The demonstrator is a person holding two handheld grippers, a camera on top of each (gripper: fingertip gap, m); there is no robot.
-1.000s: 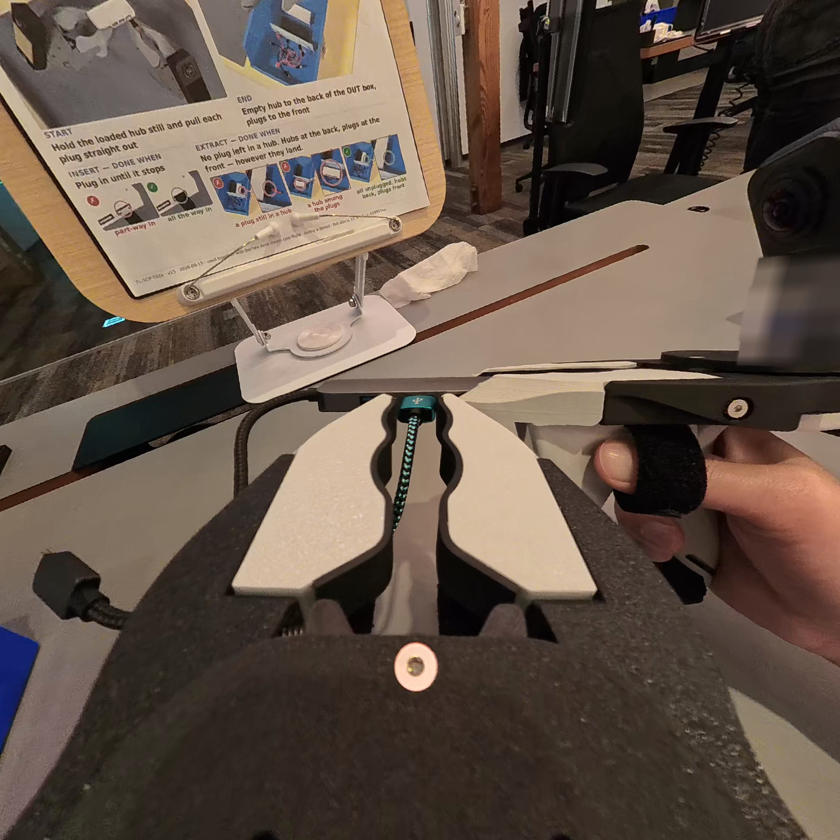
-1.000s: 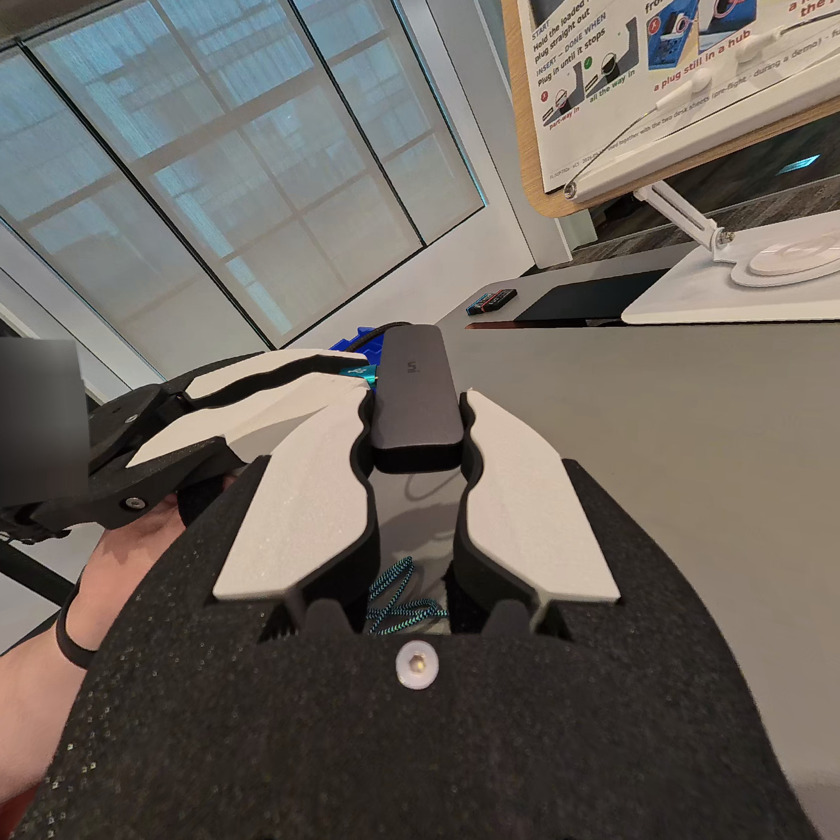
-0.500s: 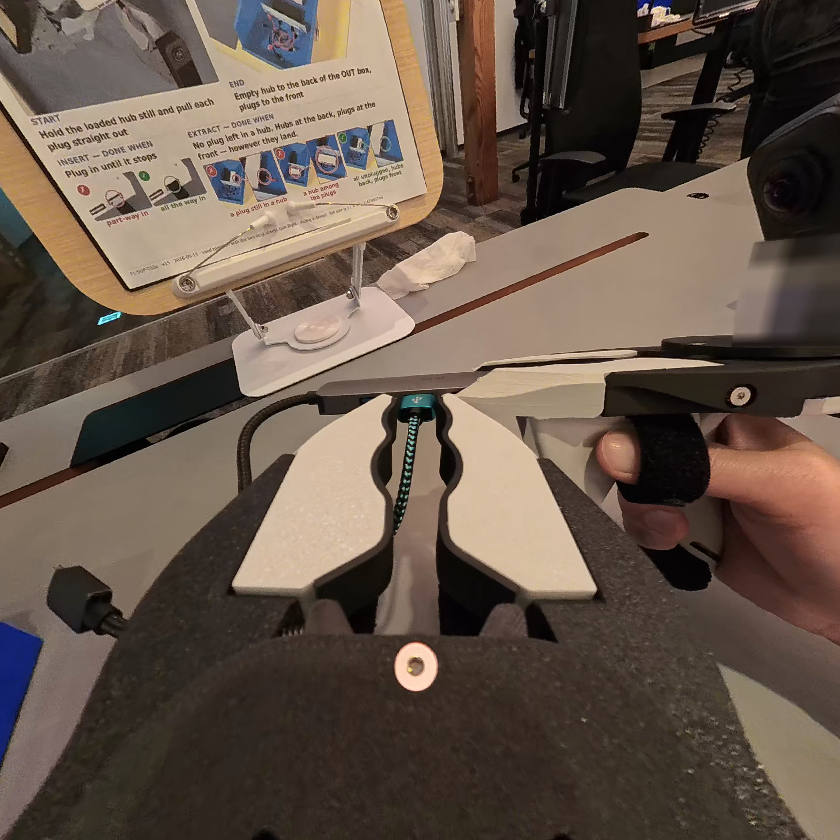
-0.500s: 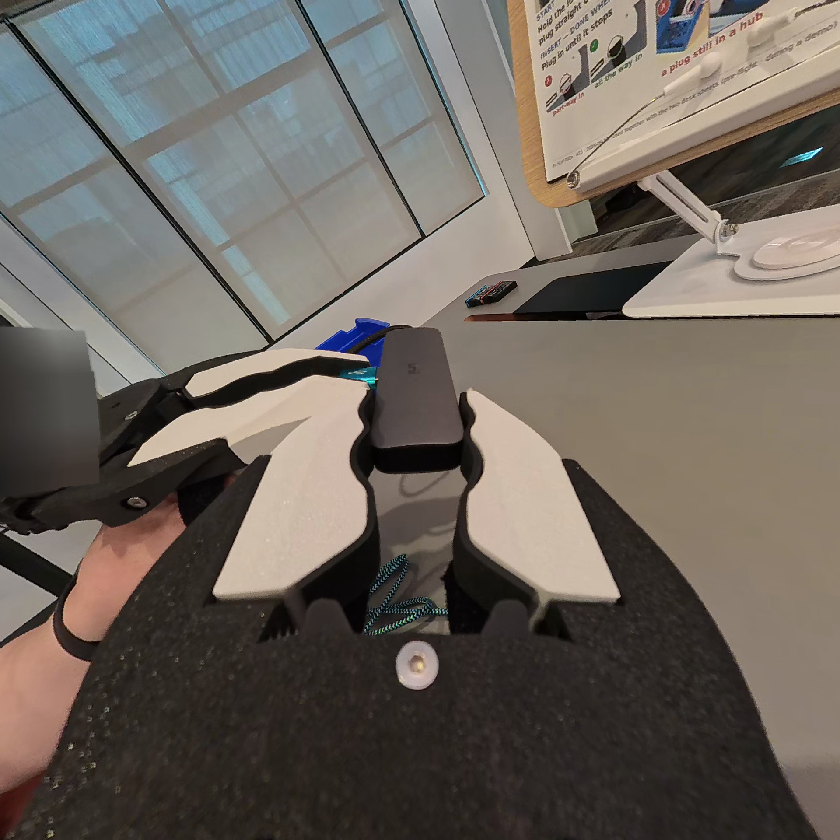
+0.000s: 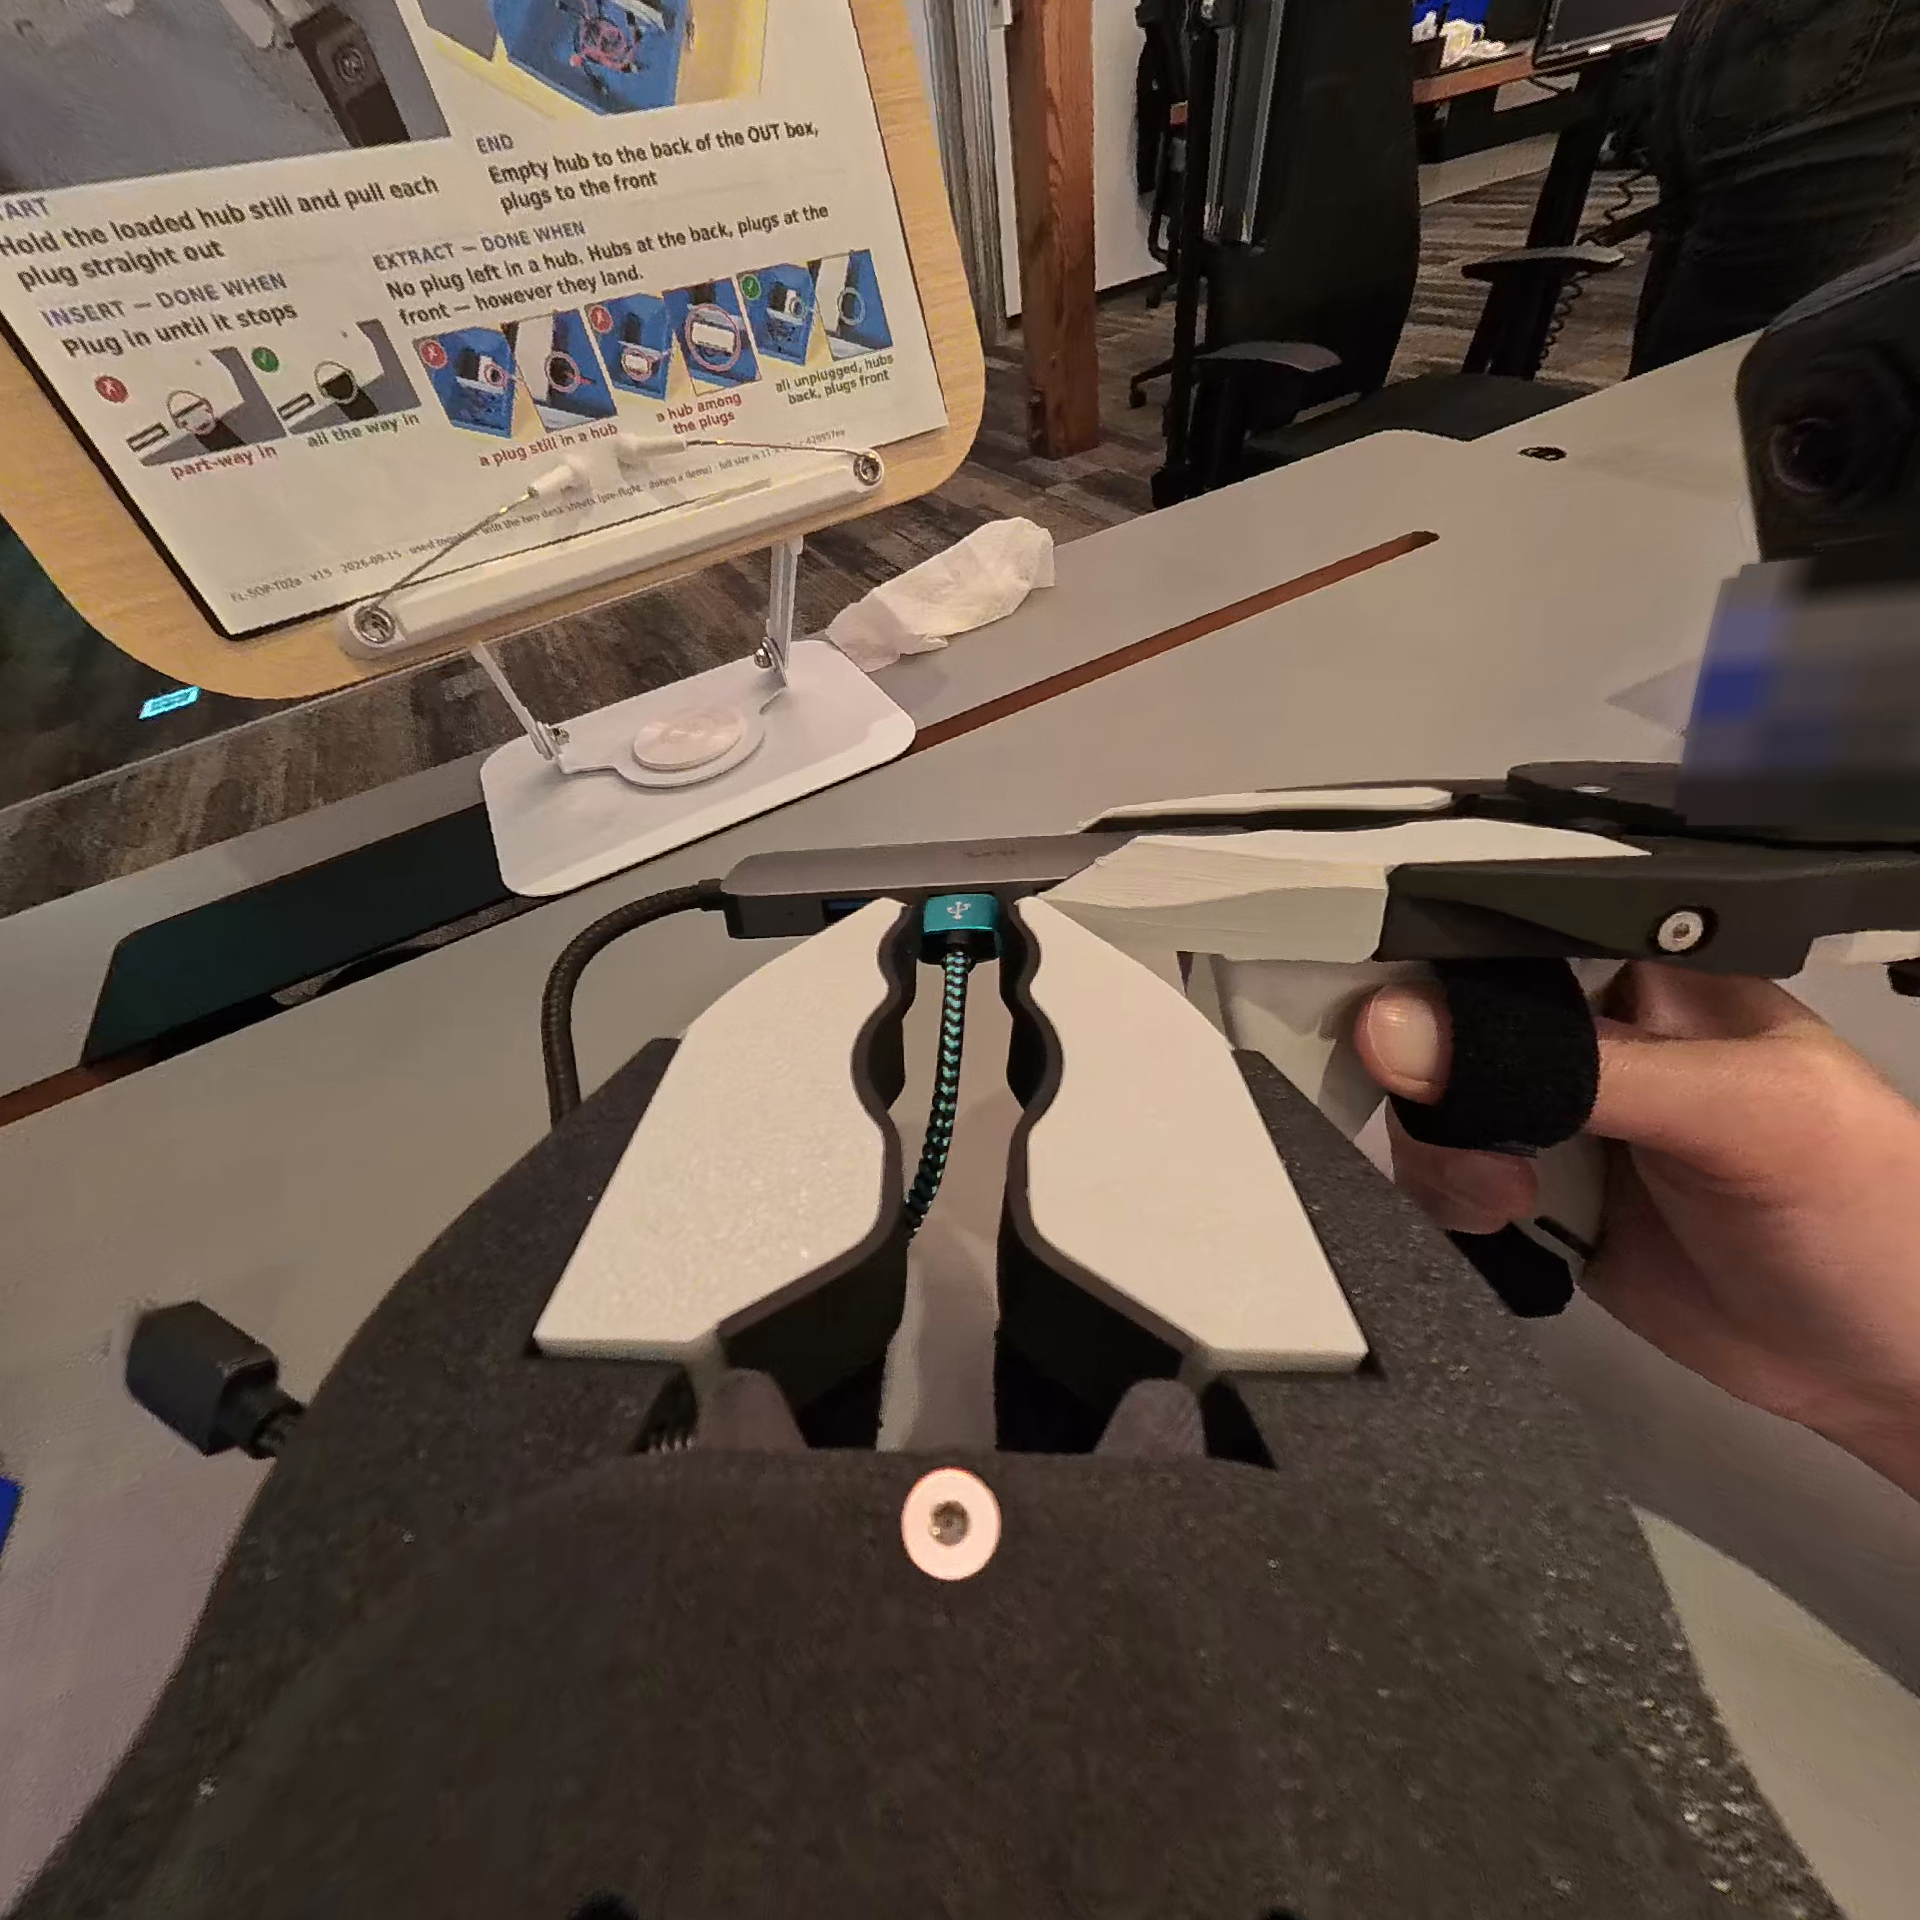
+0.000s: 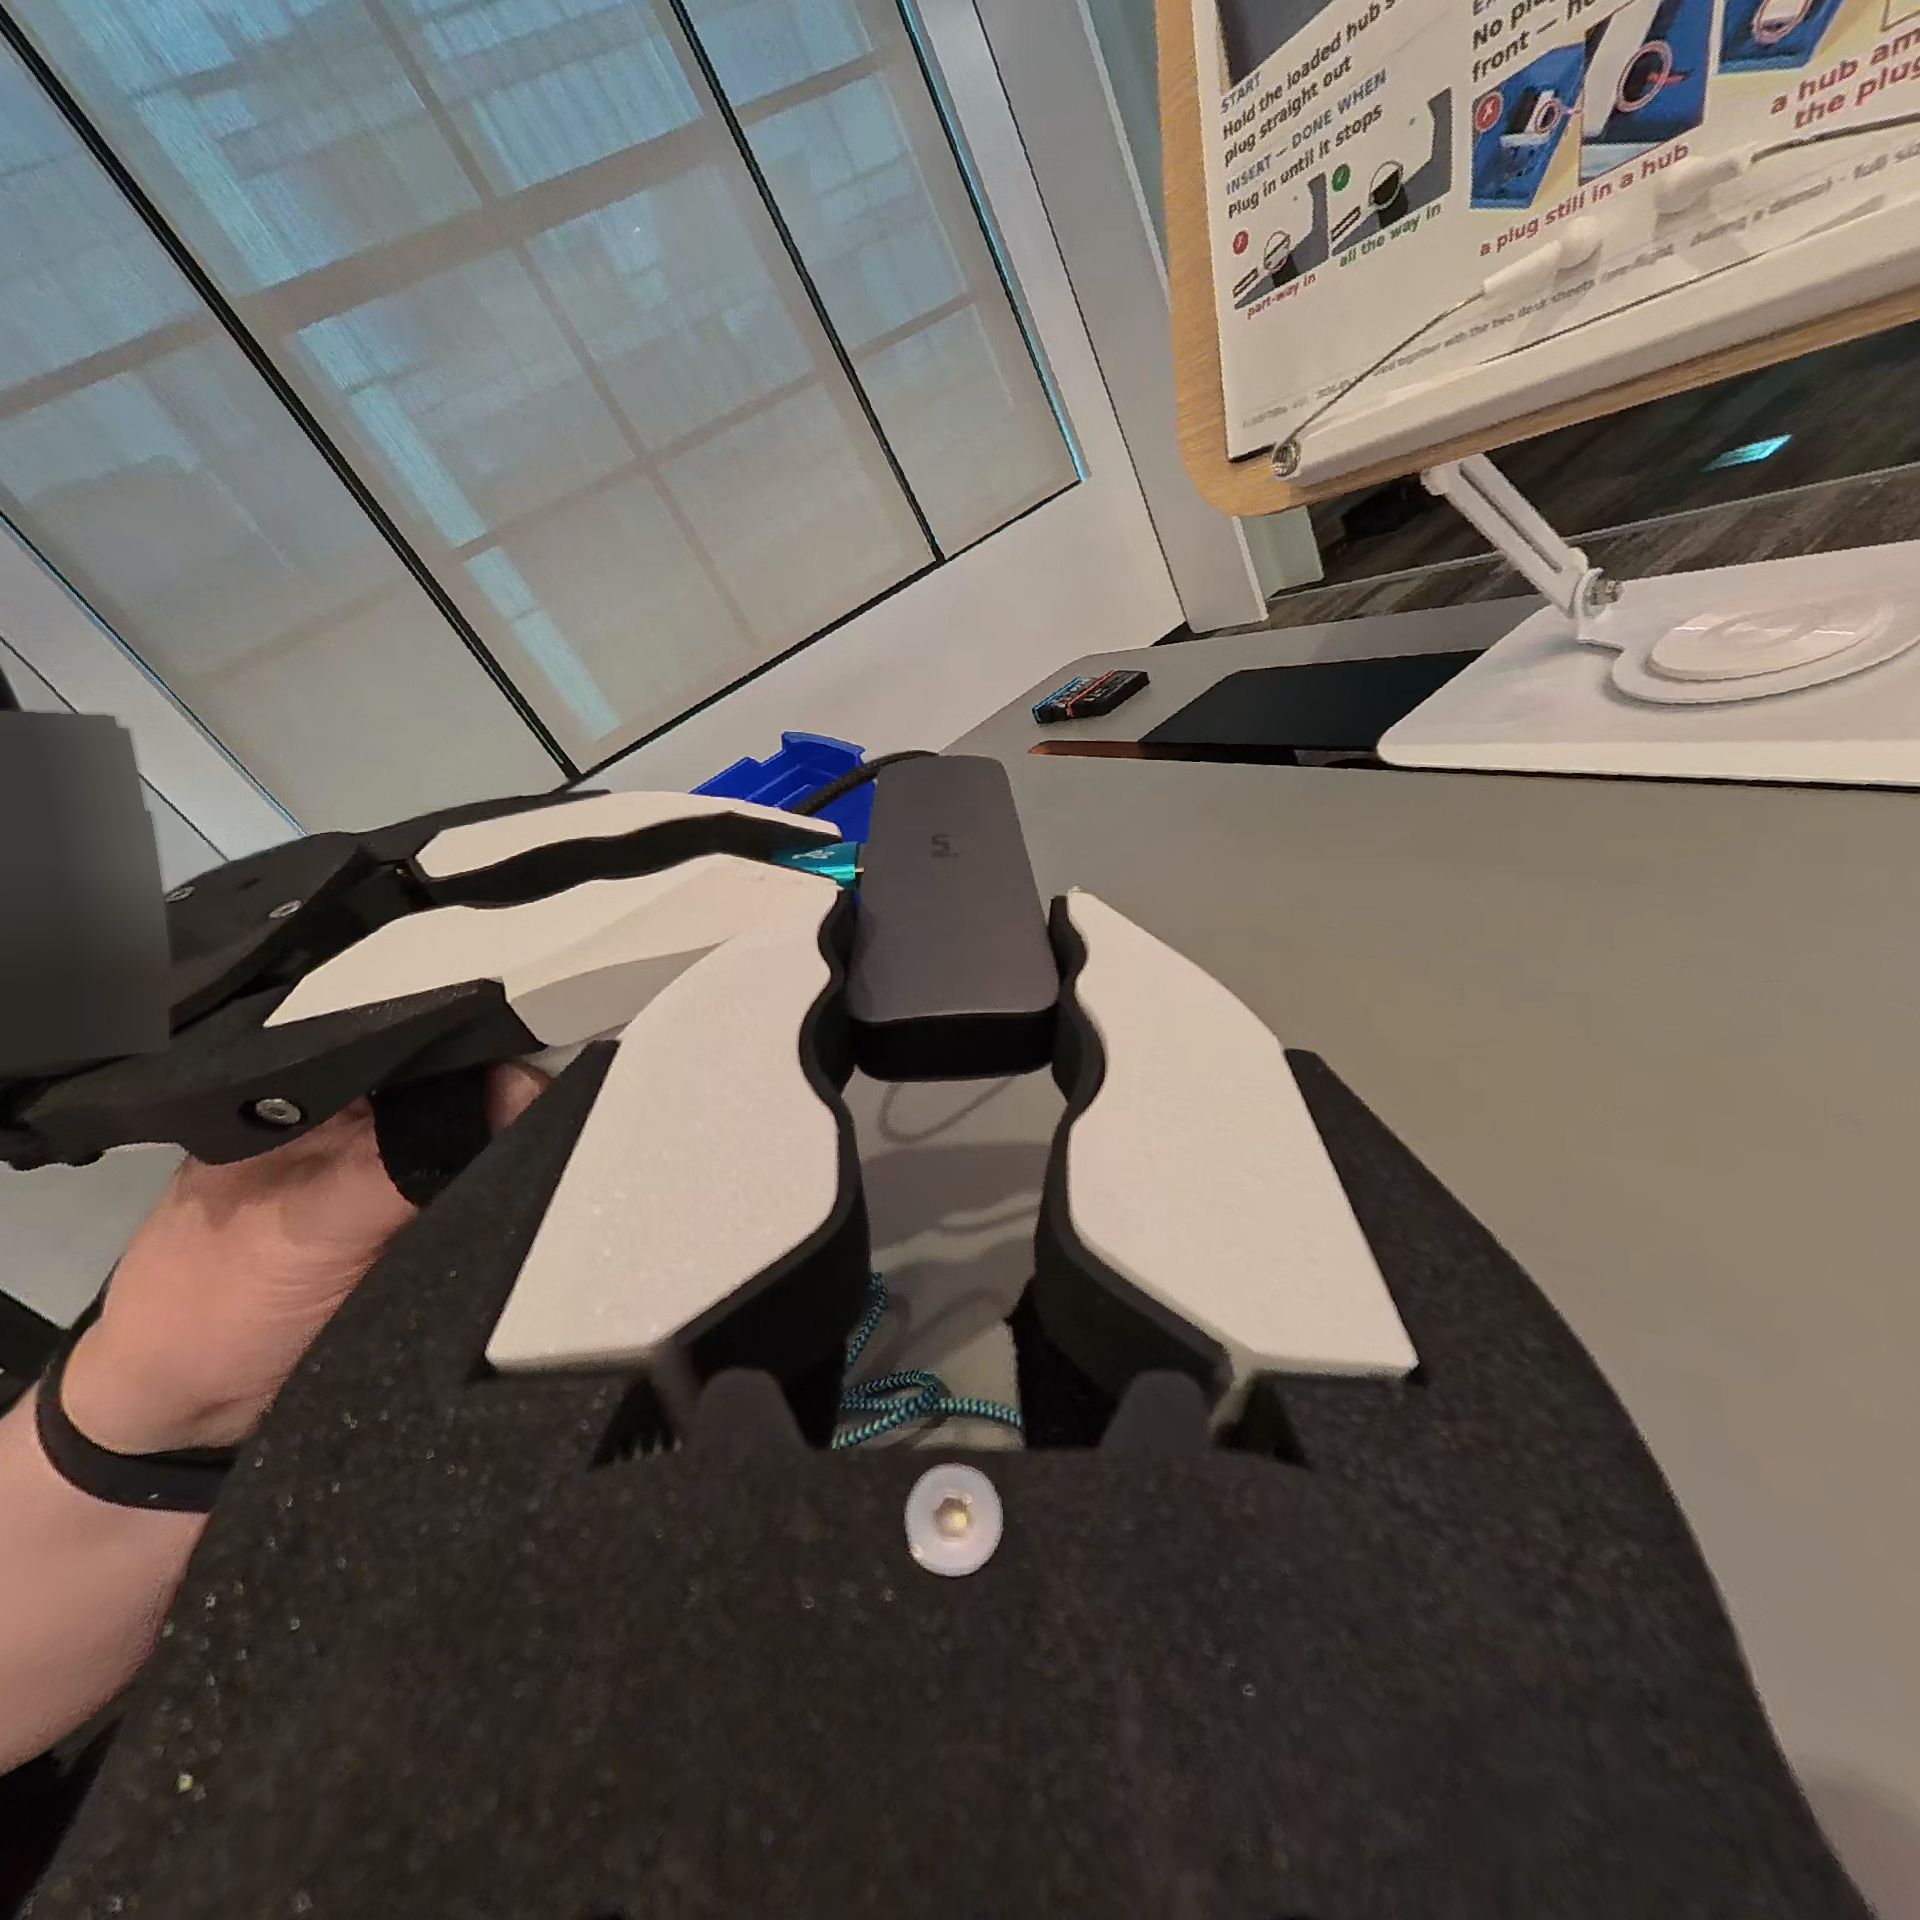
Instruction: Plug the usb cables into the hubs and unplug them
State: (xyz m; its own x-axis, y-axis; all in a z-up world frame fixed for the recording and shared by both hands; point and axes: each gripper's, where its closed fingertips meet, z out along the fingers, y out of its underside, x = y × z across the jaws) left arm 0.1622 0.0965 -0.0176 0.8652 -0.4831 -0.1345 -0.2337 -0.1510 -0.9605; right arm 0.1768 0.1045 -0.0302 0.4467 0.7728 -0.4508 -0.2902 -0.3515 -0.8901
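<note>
A dark grey USB hub (image 5: 883, 860) is held level above the grey table (image 5: 1299, 675). My right gripper (image 6: 951, 904) is shut on the near end of the hub (image 6: 945, 831) and enters the left wrist view from the right (image 5: 1247, 868). My left gripper (image 5: 956, 920) is shut on a teal USB plug (image 5: 958, 923) that sits against the hub's side port. The plug's teal braided cable (image 5: 940, 1081) runs back between the fingers. In the right wrist view the left gripper (image 6: 821, 862) meets the hub from the left. The hub's own black cable (image 5: 582, 966) ends in a plug (image 5: 197, 1371) on the table.
A wooden stand with an instruction sheet (image 5: 468, 312) on a white base (image 5: 696, 769) stands behind the hub. A crumpled tissue (image 5: 945, 592) lies to its right. A blue bin (image 6: 784, 769), a small black object (image 6: 1091, 694) and a dark mat (image 6: 1299, 707) lie to the left.
Both grippers keep their grip. The hub and plug stay together, and both have drifted slightly toward the stand.
</note>
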